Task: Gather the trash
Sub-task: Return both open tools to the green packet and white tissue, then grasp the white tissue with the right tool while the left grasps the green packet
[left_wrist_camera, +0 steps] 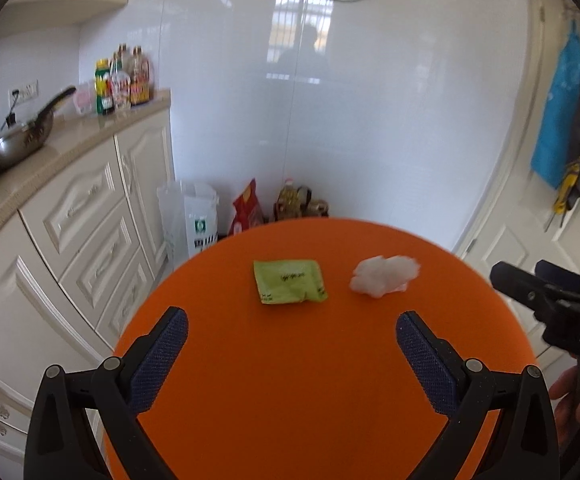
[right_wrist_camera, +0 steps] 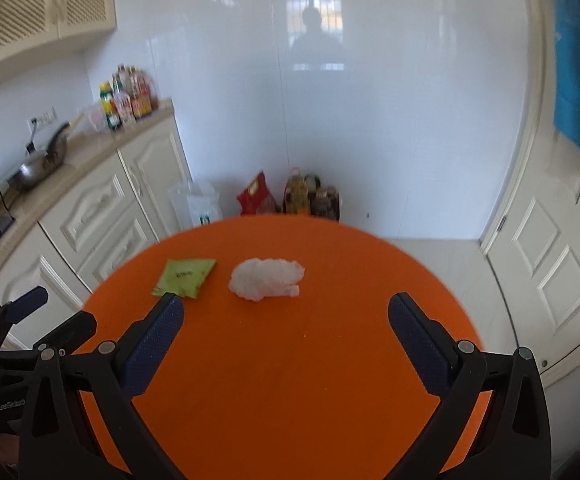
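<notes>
A green packet (left_wrist_camera: 290, 281) and a crumpled white tissue (left_wrist_camera: 384, 276) lie side by side on a round orange table (left_wrist_camera: 290, 380). My left gripper (left_wrist_camera: 292, 330) is open and empty, hovering over the table a little short of the packet. My right gripper (right_wrist_camera: 285, 316) is open and empty, a little short of the tissue (right_wrist_camera: 265, 279), with the packet (right_wrist_camera: 183, 278) just beyond its left fingertip (right_wrist_camera: 167, 314). The right gripper also shows at the right edge of the left wrist view (left_wrist_camera: 530, 284), and the left gripper at the left edge of the right wrist view (right_wrist_camera: 55, 312).
Cream kitchen cabinets (left_wrist_camera: 81, 240) with a worktop, a pan (left_wrist_camera: 17, 140) and bottles (left_wrist_camera: 123, 80) stand on the left. Bags and bottles (left_wrist_camera: 249, 208) sit on the floor in the corner behind the table. A white door (right_wrist_camera: 550, 260) is on the right.
</notes>
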`<move>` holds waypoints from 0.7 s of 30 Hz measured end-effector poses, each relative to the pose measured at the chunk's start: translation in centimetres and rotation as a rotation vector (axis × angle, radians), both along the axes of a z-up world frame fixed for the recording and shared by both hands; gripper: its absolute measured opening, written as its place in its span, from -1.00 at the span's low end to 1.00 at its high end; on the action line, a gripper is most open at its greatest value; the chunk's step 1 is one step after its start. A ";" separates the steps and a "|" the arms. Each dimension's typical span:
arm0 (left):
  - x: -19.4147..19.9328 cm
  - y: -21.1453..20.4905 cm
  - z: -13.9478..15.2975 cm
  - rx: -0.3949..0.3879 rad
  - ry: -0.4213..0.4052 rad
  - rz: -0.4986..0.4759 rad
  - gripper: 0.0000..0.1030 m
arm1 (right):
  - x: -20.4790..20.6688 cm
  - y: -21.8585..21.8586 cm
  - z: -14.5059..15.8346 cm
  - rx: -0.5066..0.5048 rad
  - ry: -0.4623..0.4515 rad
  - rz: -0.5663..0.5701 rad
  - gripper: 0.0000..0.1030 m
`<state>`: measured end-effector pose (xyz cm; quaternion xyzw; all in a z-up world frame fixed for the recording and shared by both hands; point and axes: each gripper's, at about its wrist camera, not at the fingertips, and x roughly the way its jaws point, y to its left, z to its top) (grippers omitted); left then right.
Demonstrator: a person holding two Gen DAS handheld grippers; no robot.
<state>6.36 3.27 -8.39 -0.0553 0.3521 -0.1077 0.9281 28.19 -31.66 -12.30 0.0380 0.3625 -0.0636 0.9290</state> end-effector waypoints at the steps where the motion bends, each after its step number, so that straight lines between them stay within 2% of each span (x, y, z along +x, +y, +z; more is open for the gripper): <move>1: 1.4 -0.2 -0.4 0.005 0.014 -0.002 0.98 | 1.0 -0.1 -1.0 0.008 0.022 0.004 1.00; 9: 15.9 -3.9 -5.1 0.073 0.146 -0.062 0.98 | 8.7 -1.2 -7.5 0.082 0.158 0.005 1.00; 15: 24.4 -6.3 -8.1 0.127 0.193 -0.103 0.98 | 12.5 -2.1 -10.1 0.148 0.200 0.017 1.00; 17: 26.1 -7.0 -9.2 0.148 0.202 -0.121 0.97 | 13.5 -2.1 -11.1 0.151 0.227 0.022 1.00; 19: 27.9 -7.8 -10.1 0.149 0.202 -0.143 0.91 | 14.2 -2.0 -12.0 0.152 0.247 0.027 0.91; 20: 28.8 -8.4 -10.1 0.156 0.179 -0.149 0.88 | 14.4 -1.8 -12.4 0.147 0.256 0.036 0.73; 21: 29.0 -8.5 -10.3 0.152 0.171 -0.157 0.85 | 14.3 -1.7 -12.5 0.134 0.255 0.040 0.64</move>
